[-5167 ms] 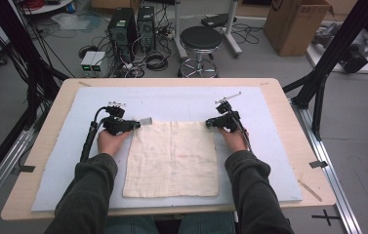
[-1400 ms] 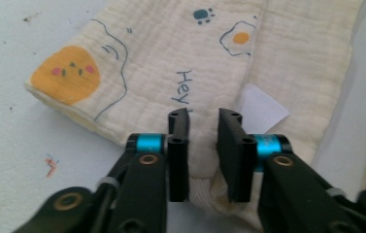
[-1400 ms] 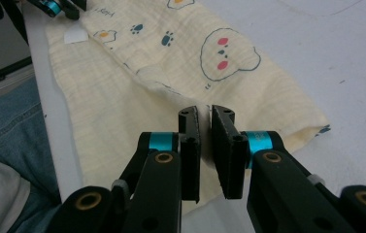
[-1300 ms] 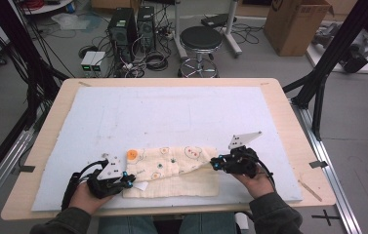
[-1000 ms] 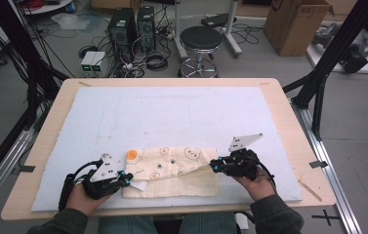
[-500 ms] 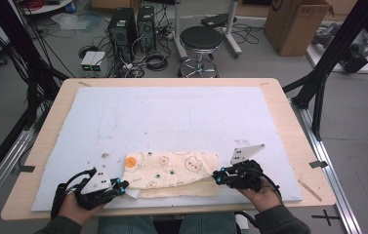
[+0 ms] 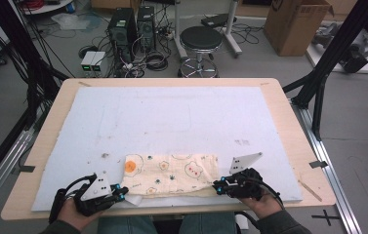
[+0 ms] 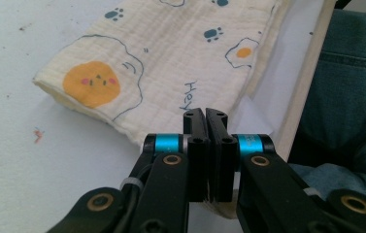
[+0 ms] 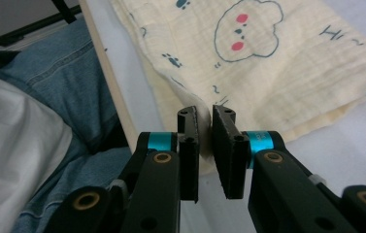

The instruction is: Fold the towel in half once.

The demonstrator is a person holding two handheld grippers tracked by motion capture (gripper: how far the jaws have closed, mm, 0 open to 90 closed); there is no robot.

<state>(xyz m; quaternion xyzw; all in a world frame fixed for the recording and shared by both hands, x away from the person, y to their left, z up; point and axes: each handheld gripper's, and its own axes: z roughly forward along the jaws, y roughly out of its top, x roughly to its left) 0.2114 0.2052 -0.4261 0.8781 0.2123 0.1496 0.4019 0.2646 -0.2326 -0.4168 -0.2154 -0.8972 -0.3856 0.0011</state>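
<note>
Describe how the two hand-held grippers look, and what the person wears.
Each hand-held gripper, left and right, is black with flat black jaws, blue rings and brass-coloured pivots. A grey three-cornered plate tops each. Black cables trail back. The person wears blue jeans.

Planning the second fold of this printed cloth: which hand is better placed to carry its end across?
Left, marginally: the left claw is clamped on the cloth corner, while the right claw shows a slight gap around its corner.

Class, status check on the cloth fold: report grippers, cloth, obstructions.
Left gripper shut on the cloth's near corner. Right gripper pinching the other near corner, a slight gap between its fingers. Cloth folded, print up, at the table's front edge. Nothing in the way.
</note>
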